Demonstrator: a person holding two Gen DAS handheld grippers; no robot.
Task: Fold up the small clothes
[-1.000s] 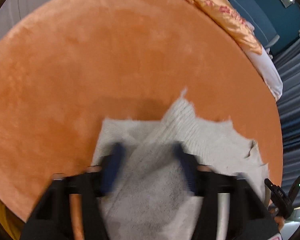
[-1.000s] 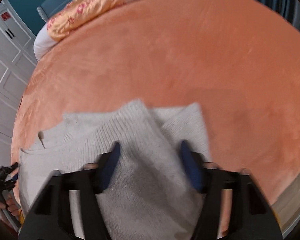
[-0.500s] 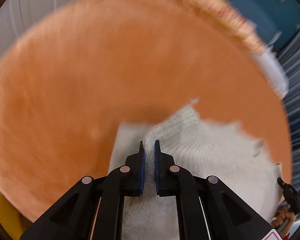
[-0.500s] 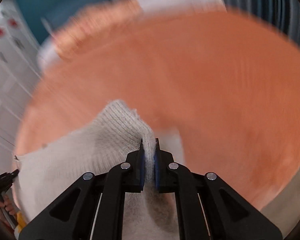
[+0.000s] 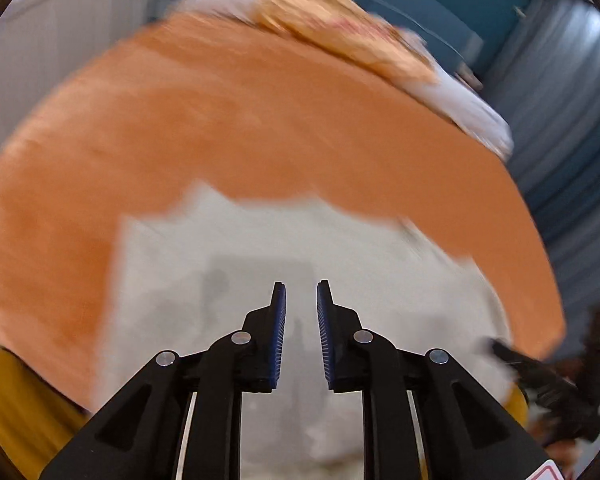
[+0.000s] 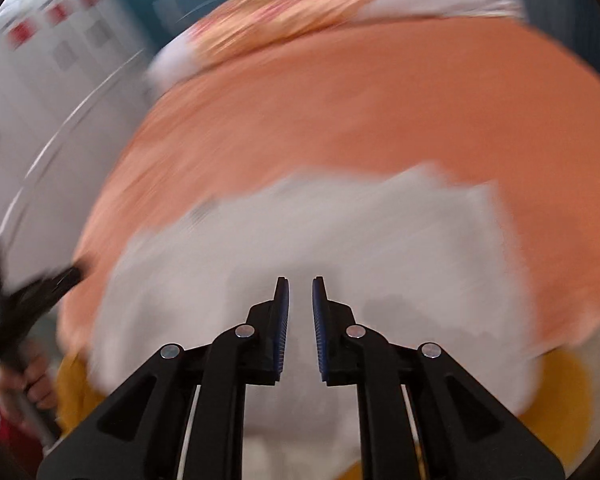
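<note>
Now, both sets of fingers a little apart, nothing held. Left gripper [image 5: 301, 292] with blue pads and a small gap, hanging over the white knit cloth [image 5: 260, 264]. Right gripper [image 6: 300, 288] just the same, small gap, over the same white knit cloth [image 6: 340, 240]. Cloth spread flat under and ahead of the fingers in both views; touching or not, hard to tell through the blur. Gray shadows of the fingers on the cloth, close to the tips.

Nothing in the way between the fingers and the cloth. Off to the side, the other gripper, black and blurry: low at the right edge of the left view [image 5: 556, 384], at the left edge of the right view [image 6: 16, 308], with a hand [image 6: 36, 380] around its handle.

All around the cloth, an orange fuzzy bed cover [image 5: 260, 120]. Some yellow stuff [image 6: 568, 396] peeking out at the near edge of it. Far end of the bed: an orange flowered pillow [image 5: 340, 24] on top of something white [image 5: 468, 104]. Farther back, a blue wall [image 5: 440, 4], gray curtains [image 5: 572, 120] and white cupboard doors [image 6: 40, 80]. Everything smeared and fuzzy.
</note>
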